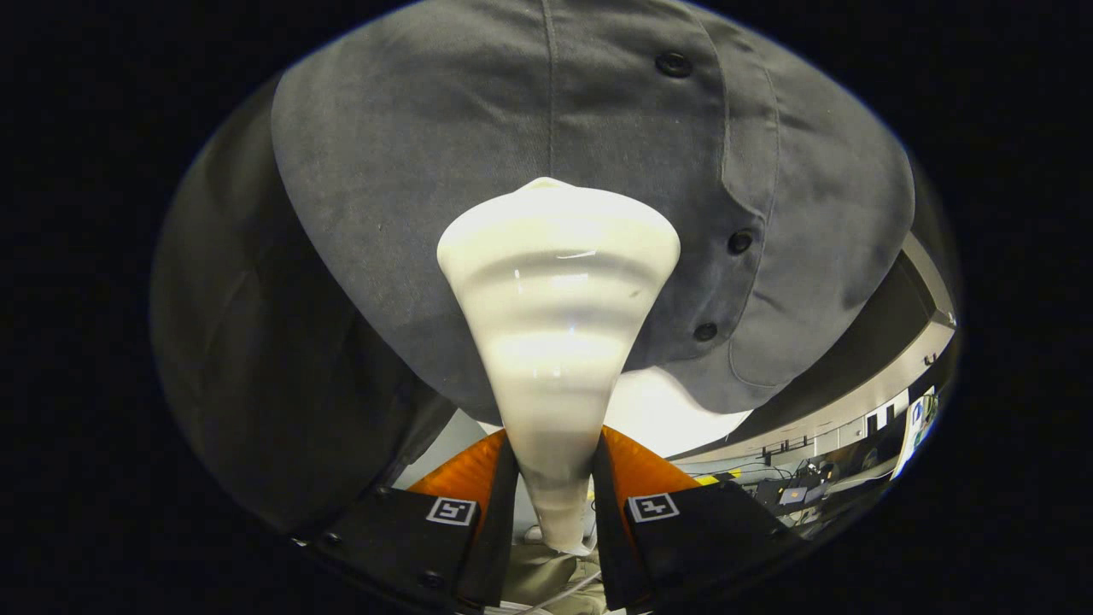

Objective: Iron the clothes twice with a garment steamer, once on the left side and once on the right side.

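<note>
Lab or office workspace, long pale ceiling beam (862,393), cluttered desks with equipment (803,491), cables

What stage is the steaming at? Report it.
Done: the gripper is shut on the steamer. In hand: its head meets the grey shirt, beside the row of buttons. Left: which passes are finished cannot be told from this view.

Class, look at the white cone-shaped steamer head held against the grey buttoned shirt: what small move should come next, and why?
Probably draw the white cone-shaped steamer head slowly down the grey buttoned shirt. The gripper is shut on its neck, and its wide end sits against the fabric beside the dark buttons.
</note>
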`<state>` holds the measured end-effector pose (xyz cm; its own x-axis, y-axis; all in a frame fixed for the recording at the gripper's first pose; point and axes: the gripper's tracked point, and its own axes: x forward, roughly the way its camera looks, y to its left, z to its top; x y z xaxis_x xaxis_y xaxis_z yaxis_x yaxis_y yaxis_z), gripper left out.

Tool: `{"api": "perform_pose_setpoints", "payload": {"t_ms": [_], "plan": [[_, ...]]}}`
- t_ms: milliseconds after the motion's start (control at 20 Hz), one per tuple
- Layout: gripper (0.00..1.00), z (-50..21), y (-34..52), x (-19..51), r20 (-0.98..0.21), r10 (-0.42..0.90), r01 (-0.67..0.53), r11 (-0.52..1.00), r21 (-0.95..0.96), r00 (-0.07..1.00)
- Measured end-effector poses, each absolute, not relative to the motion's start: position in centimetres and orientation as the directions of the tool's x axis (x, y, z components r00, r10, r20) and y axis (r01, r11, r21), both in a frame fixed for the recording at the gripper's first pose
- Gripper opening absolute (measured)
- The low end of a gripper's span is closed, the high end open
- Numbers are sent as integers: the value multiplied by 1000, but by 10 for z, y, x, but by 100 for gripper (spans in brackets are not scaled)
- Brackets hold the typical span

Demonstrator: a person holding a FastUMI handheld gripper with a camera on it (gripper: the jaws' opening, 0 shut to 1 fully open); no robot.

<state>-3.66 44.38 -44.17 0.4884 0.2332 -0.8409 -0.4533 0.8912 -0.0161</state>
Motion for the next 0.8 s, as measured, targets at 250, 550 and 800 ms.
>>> {"api": "perform_pose_setpoints", "payload": {"t_ms": [250,550,800], "plan": [[50,-457,433,-44,-857,226,-447,894,-6,462],[50,-470,423,-51,-871,228,-447,894,11,435],[51,-470,406,-62,-881,236,-455,890,27,409]]}}
